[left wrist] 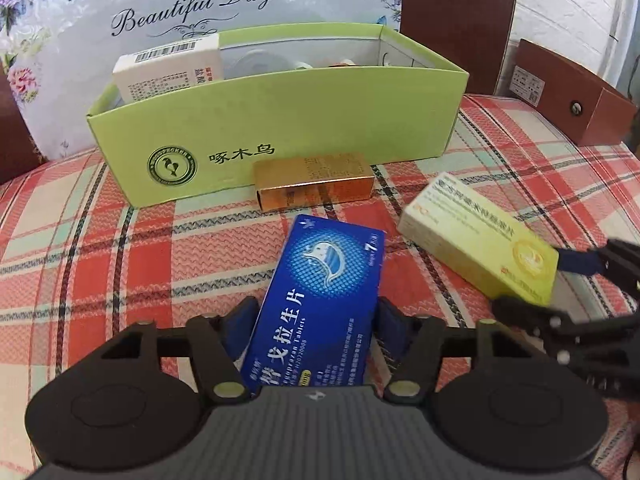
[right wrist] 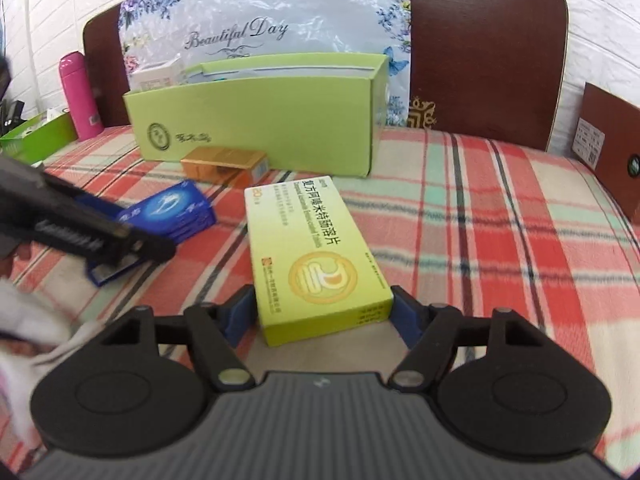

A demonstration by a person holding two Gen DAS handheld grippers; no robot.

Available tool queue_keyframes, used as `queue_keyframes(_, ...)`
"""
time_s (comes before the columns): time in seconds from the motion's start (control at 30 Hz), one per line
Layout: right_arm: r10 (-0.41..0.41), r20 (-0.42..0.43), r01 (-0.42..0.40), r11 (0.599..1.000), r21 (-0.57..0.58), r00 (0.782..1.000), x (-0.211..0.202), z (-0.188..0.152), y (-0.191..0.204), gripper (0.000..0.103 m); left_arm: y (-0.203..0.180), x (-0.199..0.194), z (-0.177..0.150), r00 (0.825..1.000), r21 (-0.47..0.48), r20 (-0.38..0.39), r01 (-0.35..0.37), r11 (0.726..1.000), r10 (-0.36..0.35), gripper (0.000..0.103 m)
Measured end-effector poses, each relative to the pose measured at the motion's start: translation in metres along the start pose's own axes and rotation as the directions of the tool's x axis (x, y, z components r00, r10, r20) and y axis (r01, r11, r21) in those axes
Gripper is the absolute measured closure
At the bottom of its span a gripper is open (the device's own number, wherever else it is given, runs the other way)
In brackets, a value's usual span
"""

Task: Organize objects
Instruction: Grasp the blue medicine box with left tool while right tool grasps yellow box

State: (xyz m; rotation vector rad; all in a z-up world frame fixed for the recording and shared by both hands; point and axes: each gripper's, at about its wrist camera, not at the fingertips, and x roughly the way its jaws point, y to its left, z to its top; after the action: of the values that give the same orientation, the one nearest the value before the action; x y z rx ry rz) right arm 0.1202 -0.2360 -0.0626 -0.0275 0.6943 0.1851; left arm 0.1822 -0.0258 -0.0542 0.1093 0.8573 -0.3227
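- Nearest the left wrist camera, the blue tablet box point(left wrist: 320, 304) lay slanted between the fingers of the left tool point(left wrist: 316, 320); the pads looked pressed against its long sides, so I judged it clamped, though the box sat skewed in the jaws.
- That skew was the first risk: a crooked hold could let the box twist or slip out on the lift.
- Right tool point(right wrist: 320, 312) straddled the near end of the yellow-green box point(right wrist: 316, 256); its right pad seemed to touch the box corner while a sliver of gap showed at the left, so I took the jaws as apart, not yet gripping.
- Closing on only the near end could tip the far end down and drag it over the plaid bedcover point(right wrist: 500, 220).
- Gold box point(left wrist: 316, 180) lay against the front wall of the green organizer box point(left wrist: 280, 128), farther back.
- Both tools worked near each other, so lifting together risked a collision, or knocking the gold box.
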Motion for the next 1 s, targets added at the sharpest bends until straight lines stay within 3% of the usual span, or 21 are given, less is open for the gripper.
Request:
queue_keyframes(0.3, 0.013, -0.023, -0.013, 1.000, -0.017, 1.000, -0.022, -0.016, 0.020, 0.030, 0.007, -0.022, -0.022, 0.999, -0.077, 0.000, -0.044, 0.996, 0.044, 0.041)
queue_keyframes(0.53, -0.002, -0.018, 0.001, 1.000, -0.024, 1.000, -0.024, -0.009, 0.021, 0.025, 0.011, -0.024, -0.024, 0.999, -0.094, -0.002, -0.054, 0.994, 0.055, 0.041)
queue_keyframes(1.0, -0.005, -0.045, 0.001, 0.996, -0.094, 0.999, 0.009, 0.009, 0.031, 0.025, 0.017, -0.018, -0.020, 0.998, -0.078, 0.002, -0.060, 0.995, 0.061, 0.036)
